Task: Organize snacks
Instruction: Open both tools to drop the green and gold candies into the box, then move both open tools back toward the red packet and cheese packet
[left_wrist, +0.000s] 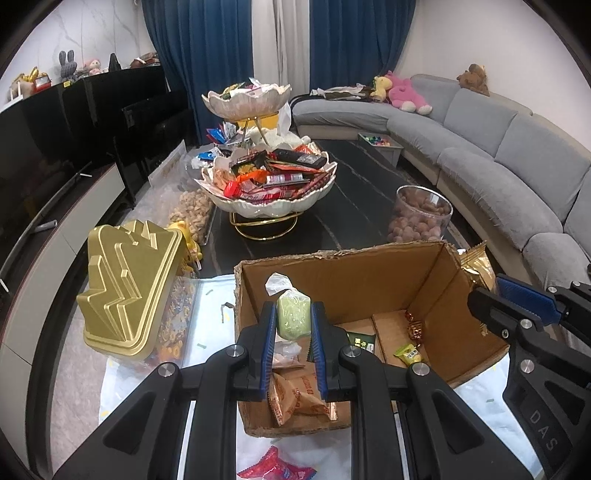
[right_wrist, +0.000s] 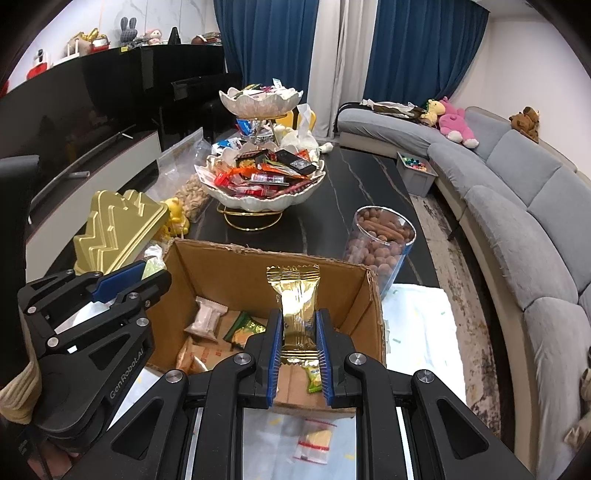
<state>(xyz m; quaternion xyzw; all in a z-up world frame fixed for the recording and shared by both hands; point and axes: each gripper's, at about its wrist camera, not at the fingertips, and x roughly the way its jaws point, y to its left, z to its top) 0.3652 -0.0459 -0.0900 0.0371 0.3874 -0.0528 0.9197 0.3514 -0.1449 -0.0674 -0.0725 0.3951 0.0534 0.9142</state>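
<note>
An open cardboard box (left_wrist: 369, 273) (right_wrist: 258, 266) stands in front of me with several wrapped snacks lying in it. My left gripper (left_wrist: 293, 321) is shut on a pale green wrapped snack (left_wrist: 293, 317) and holds it over the box's near left part. My right gripper (right_wrist: 299, 325) is shut on a gold foil snack packet (right_wrist: 297, 299) and holds it upright over the box's near right side. The right gripper also shows in the left wrist view (left_wrist: 517, 306), and the left gripper in the right wrist view (right_wrist: 122, 284). A two-tier white bowl stand (left_wrist: 269, 184) (right_wrist: 264, 184) full of snacks stands behind the box.
A gold tin (left_wrist: 125, 288) (right_wrist: 118, 225) stands left of the box. A clear jar of nuts (left_wrist: 419, 218) (right_wrist: 380, 240) stands to the back right. A tray of pistachios (left_wrist: 194, 214) lies at the left. A red packet (left_wrist: 277, 469) and a clear bag (right_wrist: 314, 441) lie in front of the box. A grey sofa (left_wrist: 498, 158) curves along the right.
</note>
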